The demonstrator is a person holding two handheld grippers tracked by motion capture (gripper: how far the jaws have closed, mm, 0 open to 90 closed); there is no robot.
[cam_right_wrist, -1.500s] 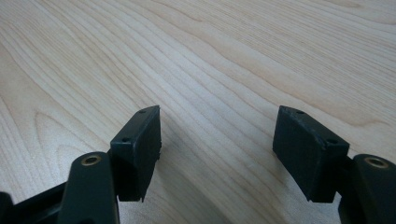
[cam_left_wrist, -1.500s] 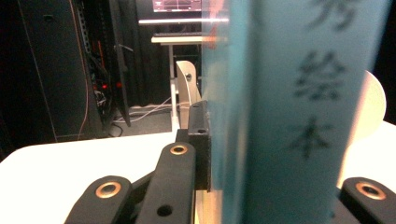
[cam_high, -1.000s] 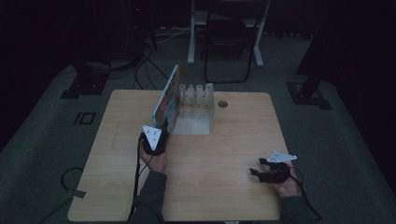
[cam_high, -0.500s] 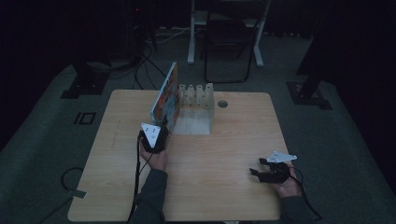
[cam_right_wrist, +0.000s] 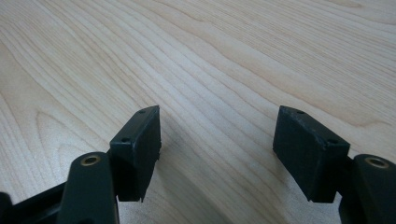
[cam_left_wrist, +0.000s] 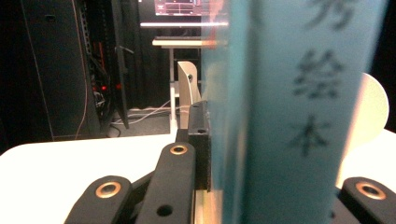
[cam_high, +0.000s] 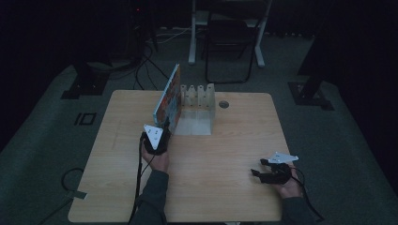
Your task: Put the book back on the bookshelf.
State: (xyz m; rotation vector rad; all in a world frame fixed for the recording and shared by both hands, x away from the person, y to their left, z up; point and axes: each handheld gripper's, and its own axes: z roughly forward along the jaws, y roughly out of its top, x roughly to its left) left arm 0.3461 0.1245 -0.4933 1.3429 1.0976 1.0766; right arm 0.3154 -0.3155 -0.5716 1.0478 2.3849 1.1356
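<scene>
A thin picture book with a colourful cover stands on edge at the left side of a white slotted rack on the wooden table. My left gripper is shut on the book's near edge. In the left gripper view the teal spine with printed characters is clamped between the jaws, and a rounded rack divider rises behind it. My right gripper rests low over the table at the front right, open, with bare wood between its fingers.
A round cable hole sits in the table behind the rack. Beyond the far edge stand a chair, dark equipment stands and floor cables. A cable trails from each gripper off the table's near edge.
</scene>
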